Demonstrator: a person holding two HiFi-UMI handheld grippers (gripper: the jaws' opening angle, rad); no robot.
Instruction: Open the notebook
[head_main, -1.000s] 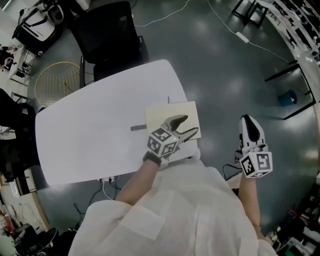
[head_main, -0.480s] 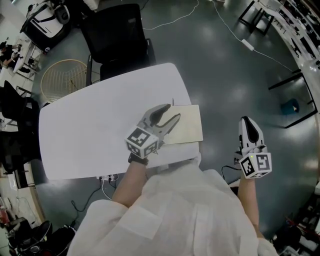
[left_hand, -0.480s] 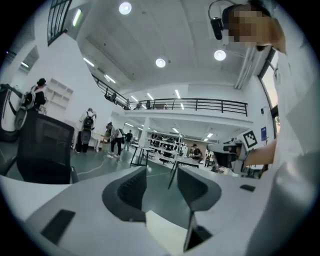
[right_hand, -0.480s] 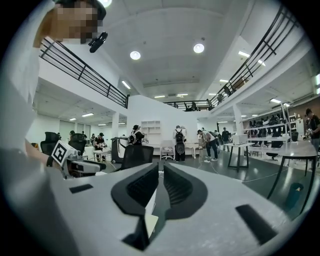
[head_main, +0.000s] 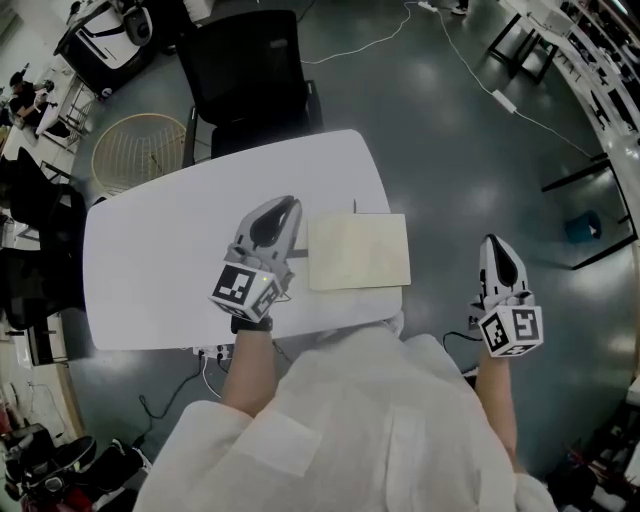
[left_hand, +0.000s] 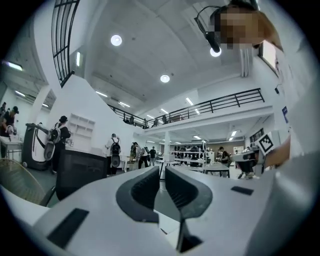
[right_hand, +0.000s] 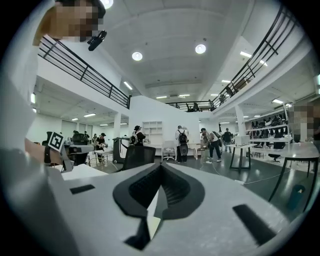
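Note:
The notebook (head_main: 358, 252) lies flat near the right end of the white table (head_main: 160, 260) and shows one plain cream face. My left gripper (head_main: 277, 210) hangs over the table just left of the notebook, clear of it. It points level toward the far side. Its jaws have just been closing and stand shut with nothing between them, as the left gripper view (left_hand: 161, 174) shows. My right gripper (head_main: 498, 250) is off the table to the right, over the floor. It is shut and empty in its own view (right_hand: 160, 169).
A black chair (head_main: 248, 62) stands at the table's far edge, and a round wire basket (head_main: 138, 150) sits on the floor to its left. Cables (head_main: 470, 70) run over the grey floor. A dark frame (head_main: 590, 215) stands at the right. People stand far off in both gripper views.
My left gripper has left the notebook, risen and moved left across the table, and its jaws have gone from wide open to shut. My right gripper has kept still.

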